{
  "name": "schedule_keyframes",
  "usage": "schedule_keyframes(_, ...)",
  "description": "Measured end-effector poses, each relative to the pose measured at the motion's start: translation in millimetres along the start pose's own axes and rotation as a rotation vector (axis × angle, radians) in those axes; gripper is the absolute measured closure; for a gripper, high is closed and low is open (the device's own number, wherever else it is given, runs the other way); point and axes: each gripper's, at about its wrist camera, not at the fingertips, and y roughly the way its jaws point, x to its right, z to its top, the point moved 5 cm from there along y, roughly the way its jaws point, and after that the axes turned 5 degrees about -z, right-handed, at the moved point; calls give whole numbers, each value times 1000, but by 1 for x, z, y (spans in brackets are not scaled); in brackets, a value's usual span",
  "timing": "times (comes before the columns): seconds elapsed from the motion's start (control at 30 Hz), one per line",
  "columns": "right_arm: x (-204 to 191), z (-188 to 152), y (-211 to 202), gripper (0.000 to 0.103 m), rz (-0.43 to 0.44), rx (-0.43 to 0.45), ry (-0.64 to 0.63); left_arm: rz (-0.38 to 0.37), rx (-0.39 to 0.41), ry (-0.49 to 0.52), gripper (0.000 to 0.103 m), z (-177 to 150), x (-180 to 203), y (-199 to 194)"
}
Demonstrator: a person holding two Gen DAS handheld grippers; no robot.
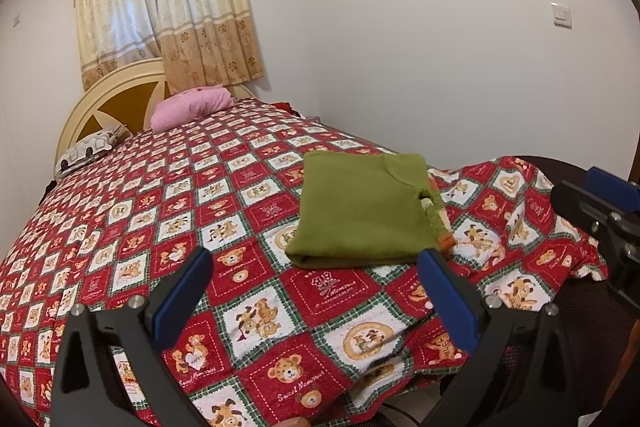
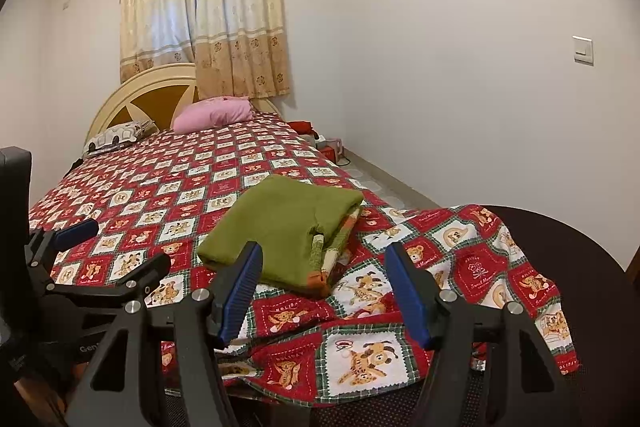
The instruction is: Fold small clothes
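Two grippers are held apart from the work, both with fingers spread wide and nothing between them: the left gripper (image 1: pixel 316 281) hangs low over the near end of the bed, and the right gripper (image 2: pixel 324 287) is poised just short of the cloth. A green garment (image 1: pixel 360 211) is seen lying on the patterned bedspread (image 1: pixel 160 187) near the foot of the bed, already doubled into a compact rectangle with its rounded fold edge toward the cameras; a striped piece with an orange tip (image 2: pixel 320 277) shows at its right side, and whether that is a cuff of the same garment or a second item tucked under cannot be told. The folding is judged to be nearly or wholly done, so any further step would be a tidying one: the protruding striped part should be tucked in or the packet squared. For that, the upper layers should be pinched close to the edge, lifted only slightly and laid over in one smooth motion, so that the stack is not dragged out of shape. Care should be taken that the loose bedspread, rumpled and hanging over the near edge (image 2: pixel 500 267), is not caught together with the cloth. A pink pillow (image 1: pixel 192 107) and a patterned pillow (image 1: pixel 90 149) by the headboard (image 1: pixel 116 95) lie well apart and are no obstacle.
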Motion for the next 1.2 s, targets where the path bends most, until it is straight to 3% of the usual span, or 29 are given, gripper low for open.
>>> schedule_keyframes(1.2, -2, -4, -1, 38, -6, -5, 4, -18, -54, -37, 0, -5, -1, 11)
